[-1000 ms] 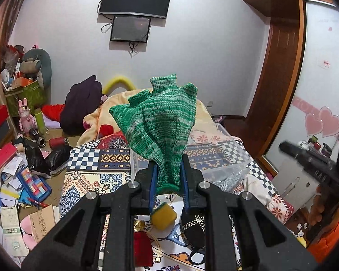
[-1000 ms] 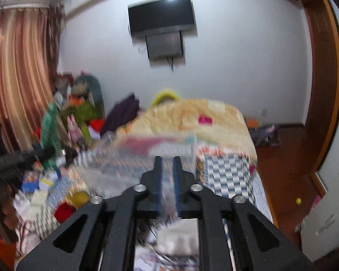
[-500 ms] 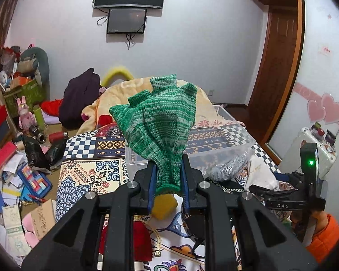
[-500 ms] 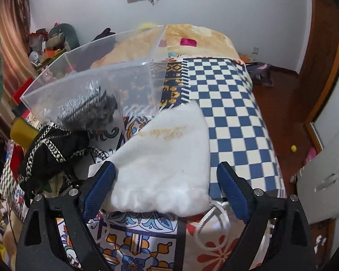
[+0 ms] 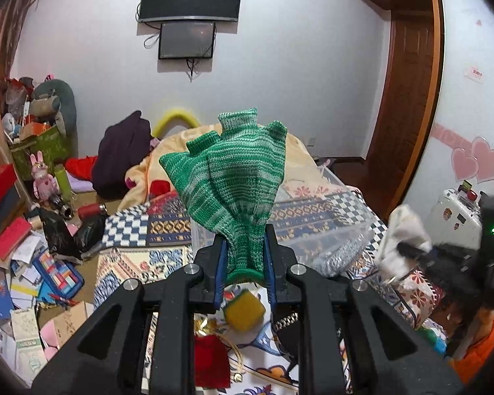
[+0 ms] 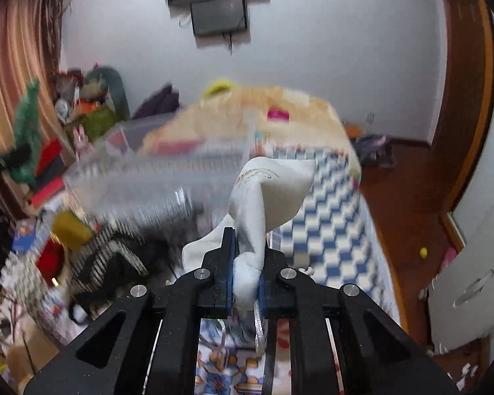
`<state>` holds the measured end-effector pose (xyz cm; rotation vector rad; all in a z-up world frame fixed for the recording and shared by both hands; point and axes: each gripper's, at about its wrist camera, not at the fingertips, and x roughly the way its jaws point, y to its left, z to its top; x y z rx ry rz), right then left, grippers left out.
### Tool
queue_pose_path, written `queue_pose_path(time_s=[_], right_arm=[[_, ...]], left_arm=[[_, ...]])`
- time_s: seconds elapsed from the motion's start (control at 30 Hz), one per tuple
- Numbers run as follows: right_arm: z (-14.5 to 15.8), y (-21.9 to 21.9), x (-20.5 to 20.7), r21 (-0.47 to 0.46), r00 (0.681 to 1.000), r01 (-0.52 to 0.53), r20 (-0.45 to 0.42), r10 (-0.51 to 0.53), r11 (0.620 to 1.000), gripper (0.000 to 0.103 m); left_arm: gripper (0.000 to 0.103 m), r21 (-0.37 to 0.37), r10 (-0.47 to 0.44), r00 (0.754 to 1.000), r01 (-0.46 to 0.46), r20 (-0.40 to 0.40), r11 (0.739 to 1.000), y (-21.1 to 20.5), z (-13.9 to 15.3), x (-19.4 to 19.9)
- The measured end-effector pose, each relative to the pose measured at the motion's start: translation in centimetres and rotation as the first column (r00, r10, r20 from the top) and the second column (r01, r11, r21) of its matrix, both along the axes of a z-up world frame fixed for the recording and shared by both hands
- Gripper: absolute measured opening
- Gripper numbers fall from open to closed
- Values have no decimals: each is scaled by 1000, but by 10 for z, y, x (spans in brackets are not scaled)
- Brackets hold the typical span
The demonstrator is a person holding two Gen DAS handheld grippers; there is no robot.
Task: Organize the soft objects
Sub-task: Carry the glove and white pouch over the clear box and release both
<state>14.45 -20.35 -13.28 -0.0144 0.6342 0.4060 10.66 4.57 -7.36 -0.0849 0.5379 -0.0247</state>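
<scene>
My left gripper [image 5: 245, 260] is shut on a green knitted glove [image 5: 233, 177] and holds it upright above the bed. My right gripper [image 6: 247, 263] is shut on a white drawstring pouch [image 6: 273, 194], lifted off the bed; it also shows in the left wrist view [image 5: 403, 233]. A clear plastic bin [image 5: 329, 227] stands on the patterned bedspread behind the glove, with a grey knitted item [image 5: 336, 256] inside. The right wrist view is motion-blurred; the bin [image 6: 168, 177] lies left of the pouch.
On the bedspread below my left gripper lie a yellow sponge [image 5: 243, 309], a red pouch [image 5: 210, 362] and a black-and-white bag [image 5: 286, 326]. The floor at left is cluttered with books and bags [image 5: 33, 256]. A wooden door [image 5: 401, 115] stands at right.
My right gripper was open over the white pouch on the bed; it has shut on the pouch and lifted it. My left gripper keeps holding the green glove, nearly still.
</scene>
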Motion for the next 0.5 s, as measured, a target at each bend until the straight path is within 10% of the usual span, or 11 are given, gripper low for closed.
queue_pose_path(time_s=[0.23, 0.5], right_arm=[[59, 14, 14, 83, 986, -28, 165, 14, 996, 10], [61, 63, 54, 52, 982, -81, 178, 71, 995, 10]], left_arm=[[18, 49, -8, 1000, 8, 1, 999, -1, 11, 25], [18, 93, -47, 994, 56, -98, 994, -7, -5, 73]])
